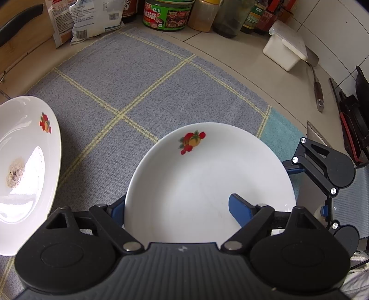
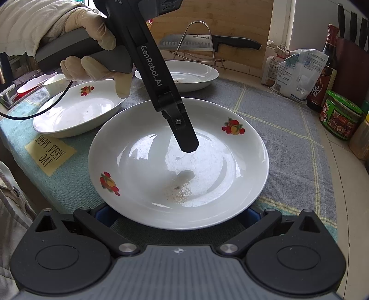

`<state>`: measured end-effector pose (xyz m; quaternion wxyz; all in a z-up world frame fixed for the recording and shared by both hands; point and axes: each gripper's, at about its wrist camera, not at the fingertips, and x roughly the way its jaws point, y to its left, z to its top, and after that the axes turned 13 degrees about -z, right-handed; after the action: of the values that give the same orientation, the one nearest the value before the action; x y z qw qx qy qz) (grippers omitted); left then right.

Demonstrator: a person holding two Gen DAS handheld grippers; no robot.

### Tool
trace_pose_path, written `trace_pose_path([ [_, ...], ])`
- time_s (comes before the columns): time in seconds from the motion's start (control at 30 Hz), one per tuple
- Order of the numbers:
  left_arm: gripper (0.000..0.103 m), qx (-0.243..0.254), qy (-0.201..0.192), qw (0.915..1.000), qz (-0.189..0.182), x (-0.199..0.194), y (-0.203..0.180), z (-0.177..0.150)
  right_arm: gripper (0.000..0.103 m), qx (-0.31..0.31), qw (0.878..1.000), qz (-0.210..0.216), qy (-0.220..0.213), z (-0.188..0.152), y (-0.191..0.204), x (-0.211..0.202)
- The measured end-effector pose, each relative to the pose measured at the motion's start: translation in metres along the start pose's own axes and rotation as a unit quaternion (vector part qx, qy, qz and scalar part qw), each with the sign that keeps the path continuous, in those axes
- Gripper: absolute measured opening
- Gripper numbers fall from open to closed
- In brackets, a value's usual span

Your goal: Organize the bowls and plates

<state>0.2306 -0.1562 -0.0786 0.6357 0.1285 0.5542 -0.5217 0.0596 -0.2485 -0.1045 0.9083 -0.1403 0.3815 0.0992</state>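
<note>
A white plate with fruit prints (image 1: 207,166) (image 2: 177,161) lies on the checked cloth (image 1: 138,80). My left gripper (image 1: 177,203) is open and straddles its near rim: one blue finger (image 1: 239,207) is over the inside, the other (image 1: 116,208) is outside the rim. One of its fingers (image 2: 185,136) hangs above the plate's middle, apart from it. My right gripper (image 2: 178,213) (image 1: 309,189) is open at the rim's other side, its pads spread wide and partly hidden under the rim. Two more plates sit nearby, one stained (image 1: 27,161) (image 2: 184,76), one beside the gloved hand (image 2: 78,113).
Jars, sauce bottles and bags (image 1: 166,16) line the back of the counter. A white box (image 1: 286,48) and a spatula (image 1: 317,90) lie by the tiled wall. A knife rests on a wire rack (image 2: 207,43). A sink (image 2: 13,94) sits beyond the cloth's edge.
</note>
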Motion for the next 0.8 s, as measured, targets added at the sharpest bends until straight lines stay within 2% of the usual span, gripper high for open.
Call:
trace_pose_path([
  [0.33, 0.087, -0.001, -0.015, 0.9999, 0.005, -0.009, -0.002, 0.005, 0.103, -0.005, 1.000, 0.004, 0.007, 0.009, -0.004, 0.000],
  [0.8, 0.087, -0.002, -0.032, 0.9994, 0.012, -0.010, 0.003, 0.033, 0.103, -0.019, 1.000, 0.001, 0.003, 0.022, -0.029, 0.005],
])
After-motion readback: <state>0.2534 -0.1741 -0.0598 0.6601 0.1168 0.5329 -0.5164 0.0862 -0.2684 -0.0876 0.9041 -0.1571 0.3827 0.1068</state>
